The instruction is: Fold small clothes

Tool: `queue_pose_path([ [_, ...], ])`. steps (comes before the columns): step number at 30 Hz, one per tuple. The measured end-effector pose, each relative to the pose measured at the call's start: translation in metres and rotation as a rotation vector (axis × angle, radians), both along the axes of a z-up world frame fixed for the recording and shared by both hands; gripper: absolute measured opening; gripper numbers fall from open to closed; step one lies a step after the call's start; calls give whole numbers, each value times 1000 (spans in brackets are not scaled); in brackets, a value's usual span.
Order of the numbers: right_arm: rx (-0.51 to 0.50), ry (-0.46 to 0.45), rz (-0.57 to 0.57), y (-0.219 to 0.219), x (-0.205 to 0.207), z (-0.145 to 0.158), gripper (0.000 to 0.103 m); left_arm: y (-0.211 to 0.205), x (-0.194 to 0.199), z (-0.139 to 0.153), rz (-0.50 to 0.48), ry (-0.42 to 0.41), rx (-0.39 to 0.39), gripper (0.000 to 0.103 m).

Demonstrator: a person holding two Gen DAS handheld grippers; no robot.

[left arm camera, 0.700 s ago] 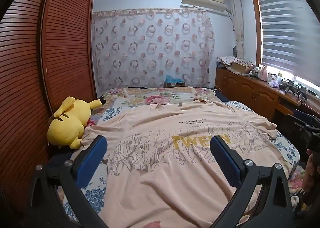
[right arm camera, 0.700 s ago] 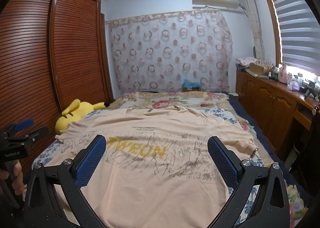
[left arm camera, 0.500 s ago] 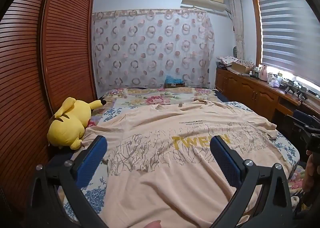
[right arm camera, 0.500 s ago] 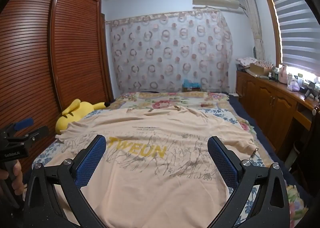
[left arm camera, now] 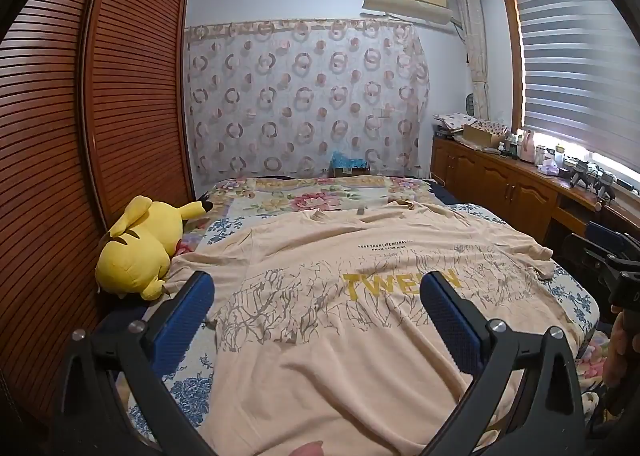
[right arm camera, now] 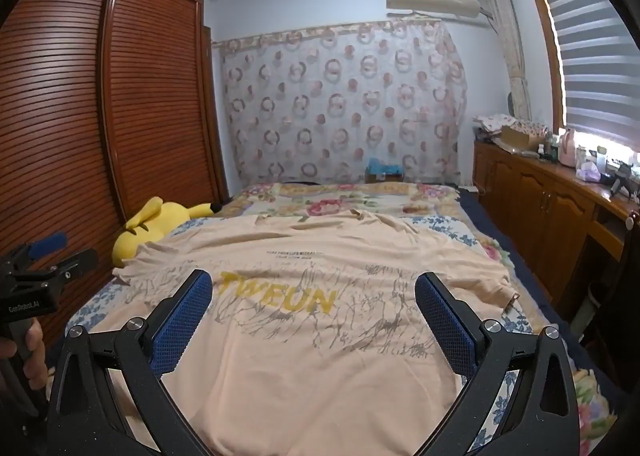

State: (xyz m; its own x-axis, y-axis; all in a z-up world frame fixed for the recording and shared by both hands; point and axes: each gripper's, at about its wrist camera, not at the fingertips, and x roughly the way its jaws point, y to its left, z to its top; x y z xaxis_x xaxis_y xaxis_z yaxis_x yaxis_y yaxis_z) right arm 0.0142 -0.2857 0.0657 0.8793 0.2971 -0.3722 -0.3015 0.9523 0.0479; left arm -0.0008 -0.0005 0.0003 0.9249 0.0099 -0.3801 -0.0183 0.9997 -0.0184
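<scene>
We see the peach cotton T-shirt with yellow lettering (left arm camera: 360, 320) spread flat across the floral-quilted bed (left arm camera: 320, 196), beneath both sets of tongs. Our left tongs (left arm camera: 316, 296) and right tongs (right arm camera: 314, 296) gape wide, grasping nothing. The right view alone shows the T-shirt's right sleeve fully; the yellow plush toy (left arm camera: 140, 248) lies at the bed's left edge.

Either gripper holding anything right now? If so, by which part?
Nothing held. Left gripper and right gripper are both open above the shirt, which lies flat on the bed.
</scene>
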Motion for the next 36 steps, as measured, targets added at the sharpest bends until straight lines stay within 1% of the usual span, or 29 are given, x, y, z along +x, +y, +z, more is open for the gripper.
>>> queue_pose_path([
  [33,0,2,0,-1,0,-1,103,0,-1,0,-1,-1,-2,103],
  [36,0,2,1,-1,0,-1,103,-1,-4,7,-1,-2,-1,103],
])
